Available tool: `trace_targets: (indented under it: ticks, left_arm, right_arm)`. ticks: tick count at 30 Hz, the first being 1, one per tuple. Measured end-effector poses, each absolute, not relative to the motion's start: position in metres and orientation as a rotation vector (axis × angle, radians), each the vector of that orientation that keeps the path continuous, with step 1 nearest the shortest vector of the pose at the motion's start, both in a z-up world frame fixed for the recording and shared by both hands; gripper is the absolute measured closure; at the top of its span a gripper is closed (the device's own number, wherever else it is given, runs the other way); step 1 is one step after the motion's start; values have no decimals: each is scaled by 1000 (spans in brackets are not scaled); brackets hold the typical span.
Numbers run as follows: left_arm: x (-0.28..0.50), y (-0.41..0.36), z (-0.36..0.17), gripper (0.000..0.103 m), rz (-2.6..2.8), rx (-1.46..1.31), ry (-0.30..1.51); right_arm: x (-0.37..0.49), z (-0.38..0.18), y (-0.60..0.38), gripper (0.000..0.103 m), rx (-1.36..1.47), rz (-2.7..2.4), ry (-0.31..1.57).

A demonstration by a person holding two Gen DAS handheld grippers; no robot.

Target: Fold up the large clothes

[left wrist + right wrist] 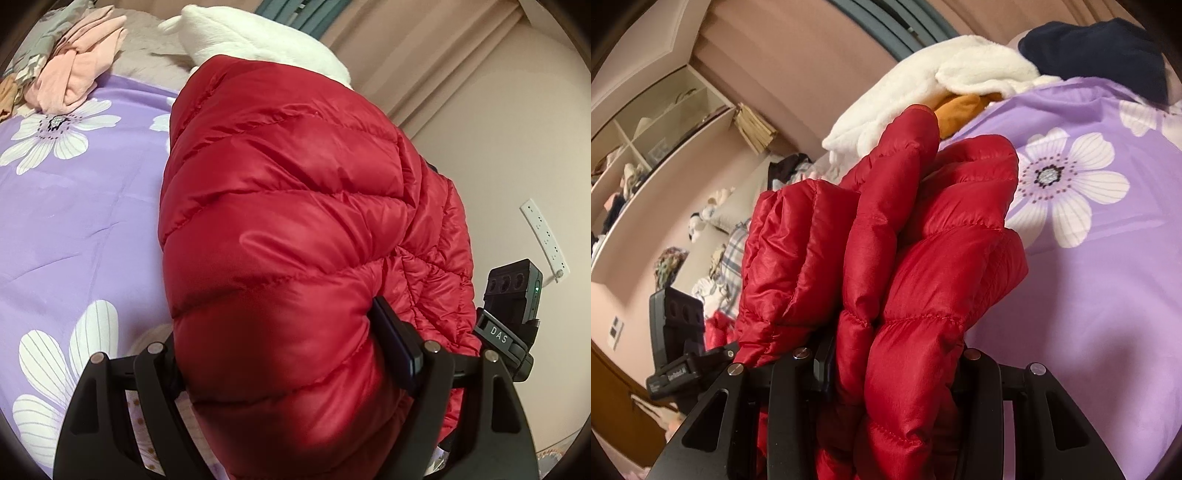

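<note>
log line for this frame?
left gripper: shut on red puffer jacket | right gripper: shut on red puffer jacket | over purple floral bedspread | fold unfinished

red quilted jacket [295,221]; lilac bedsheet [92,221], white flower print.

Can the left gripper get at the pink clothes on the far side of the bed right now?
Probably not. The left gripper is shut on the bulky red puffer jacket, which fills its fingers. The pink clothes lie across the purple floral bedspread; release the jacket first.
</note>
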State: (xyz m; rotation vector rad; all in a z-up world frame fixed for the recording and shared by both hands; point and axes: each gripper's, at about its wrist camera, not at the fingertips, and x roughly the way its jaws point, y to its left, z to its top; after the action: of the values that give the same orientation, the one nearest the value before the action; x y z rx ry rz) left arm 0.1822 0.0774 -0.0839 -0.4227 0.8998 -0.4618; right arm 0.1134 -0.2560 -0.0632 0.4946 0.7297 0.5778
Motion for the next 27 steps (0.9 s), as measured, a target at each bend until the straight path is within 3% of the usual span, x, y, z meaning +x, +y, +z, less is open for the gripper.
trace_targets:
  ticks: [27]
  left_arm:
    - [190,82,-104,20,-407,-443,962]
  right_arm:
    - [132,-77,-217,60,503,549,796]
